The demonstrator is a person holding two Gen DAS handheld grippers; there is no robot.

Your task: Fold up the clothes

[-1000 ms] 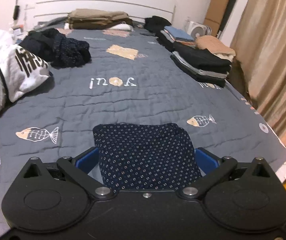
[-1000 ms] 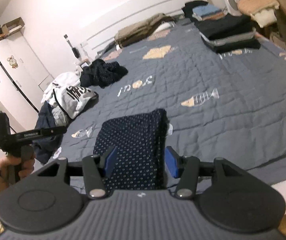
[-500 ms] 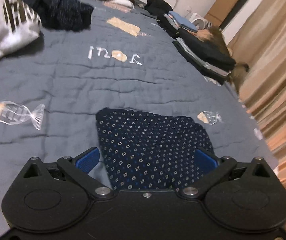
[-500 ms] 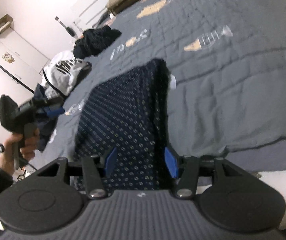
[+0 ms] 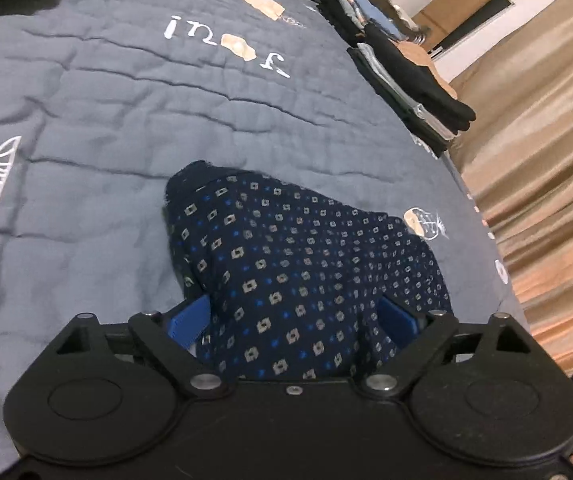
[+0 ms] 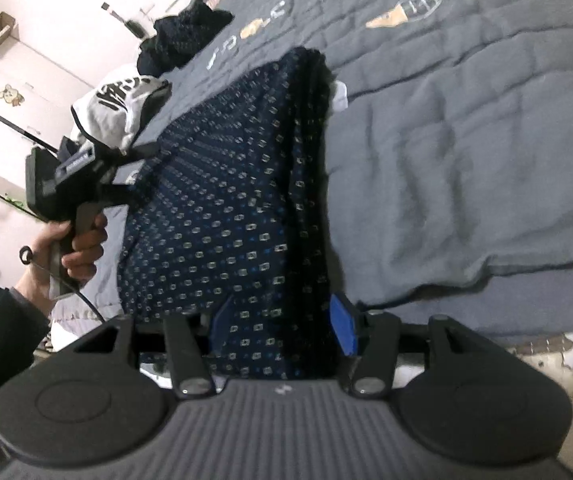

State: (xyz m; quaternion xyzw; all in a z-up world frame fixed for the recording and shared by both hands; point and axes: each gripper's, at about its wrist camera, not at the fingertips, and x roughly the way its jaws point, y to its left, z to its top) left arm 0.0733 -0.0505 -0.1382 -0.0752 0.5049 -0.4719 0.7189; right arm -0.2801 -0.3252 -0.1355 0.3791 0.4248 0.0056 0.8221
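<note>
We are reading one word clearly: white embroidered letters on the grey quilt (image 5: 86,92), upside down from the left wrist view, spelling "jouı" with a tan patch for the "o". We are also seeing dark lettering on a white garment (image 6: 120,98) (too blurred to read).

Bed w/ grey quilt (image 5: 106,92): folded navy patterned garment (image 5: 298,264) at near edge; beyond it, folded stacks (image 5: 402,76) along rt edge, crumpled dark clothes (image 6: 182,36) + white garment (image 6: 122,108) far left.
</note>
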